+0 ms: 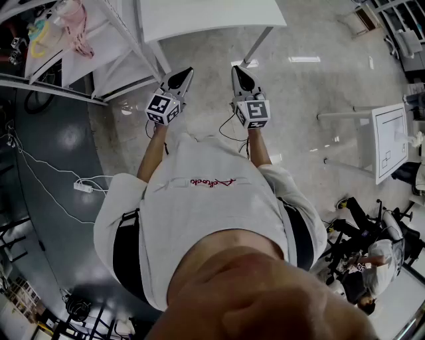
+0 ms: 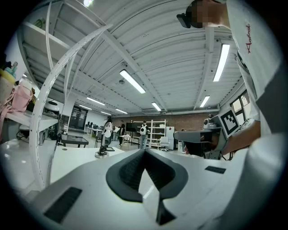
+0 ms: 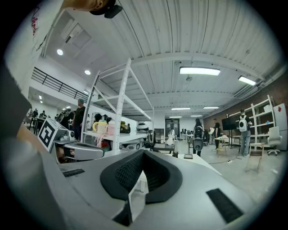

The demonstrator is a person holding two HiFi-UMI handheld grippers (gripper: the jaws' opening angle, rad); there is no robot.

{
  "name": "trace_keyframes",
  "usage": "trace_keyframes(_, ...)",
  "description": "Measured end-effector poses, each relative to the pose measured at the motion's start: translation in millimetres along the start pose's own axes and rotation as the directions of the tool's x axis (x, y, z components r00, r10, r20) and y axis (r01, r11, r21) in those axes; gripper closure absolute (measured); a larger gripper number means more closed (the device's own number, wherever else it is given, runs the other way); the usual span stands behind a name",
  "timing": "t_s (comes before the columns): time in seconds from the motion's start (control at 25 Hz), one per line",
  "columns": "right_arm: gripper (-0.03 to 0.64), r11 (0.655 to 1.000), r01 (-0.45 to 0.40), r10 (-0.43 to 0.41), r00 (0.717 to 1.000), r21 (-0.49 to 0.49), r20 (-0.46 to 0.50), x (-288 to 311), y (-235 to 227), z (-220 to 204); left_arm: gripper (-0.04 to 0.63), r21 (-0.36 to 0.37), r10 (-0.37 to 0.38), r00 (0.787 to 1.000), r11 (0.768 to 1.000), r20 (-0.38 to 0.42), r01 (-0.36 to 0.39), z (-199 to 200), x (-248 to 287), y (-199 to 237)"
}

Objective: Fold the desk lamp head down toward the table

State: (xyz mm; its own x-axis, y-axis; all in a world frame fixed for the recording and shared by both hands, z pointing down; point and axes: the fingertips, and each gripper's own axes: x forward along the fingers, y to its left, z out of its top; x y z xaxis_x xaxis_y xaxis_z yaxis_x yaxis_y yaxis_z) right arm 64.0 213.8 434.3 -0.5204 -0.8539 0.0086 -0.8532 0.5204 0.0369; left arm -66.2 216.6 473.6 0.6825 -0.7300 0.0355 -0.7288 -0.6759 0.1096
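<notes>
A small desk lamp [image 2: 103, 144] with a dark round base stands upright on a white table [image 2: 67, 157], far ahead of my left gripper [image 2: 144, 151]. The right gripper view shows a dark lamp-like stand [image 3: 198, 141] on the white table [image 3: 204, 165]; I cannot tell if it is the same lamp. In the head view both grippers are held level in front of the person's chest. The left gripper [image 1: 189, 70] and the right gripper [image 1: 234, 69] point at the white table's [image 1: 206, 16] near edge. Both are shut and hold nothing.
A white shelving rack [image 1: 73, 46] with a pink bag stands at the left, also in the right gripper view [image 3: 118, 117]. A power strip [image 1: 83, 187] and cables lie on the floor. Another white table [image 1: 390, 141] stands right. Several people stand far back.
</notes>
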Motion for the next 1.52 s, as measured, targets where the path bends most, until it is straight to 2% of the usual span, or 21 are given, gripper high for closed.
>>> trace_keyframes(0.52, 0.597, 1.000, 0.007, -0.007, 1.000, -0.002, 0.004, 5, 13, 2, 0.571, 0.015, -0.026, 1.000, 1.000, 0.005, 0.026, 2, -4, 7)
trace_keyframes(0.8, 0.597, 0.999, 0.040, -0.040, 0.999, -0.010, 0.005, 10, 20, 3, 0.571, 0.016, -0.054, 0.999, 0.998, 0.001, 0.054, 1, -11, 18)
trace_keyframes(1.24, 0.597, 0.999, 0.044, -0.045, 0.999, -0.015, -0.027, 15, 45, -9, 0.571, 0.008, -0.093, 0.996, 0.996, -0.004, 0.093, -3, -16, 28)
trace_keyframes(1.52, 0.597, 0.999, 0.047, -0.047, 0.999, -0.014, -0.026, 20, 37, -11, 0.571, 0.017, -0.103, 0.995, 0.995, 0.000, 0.103, -2, -5, 33)
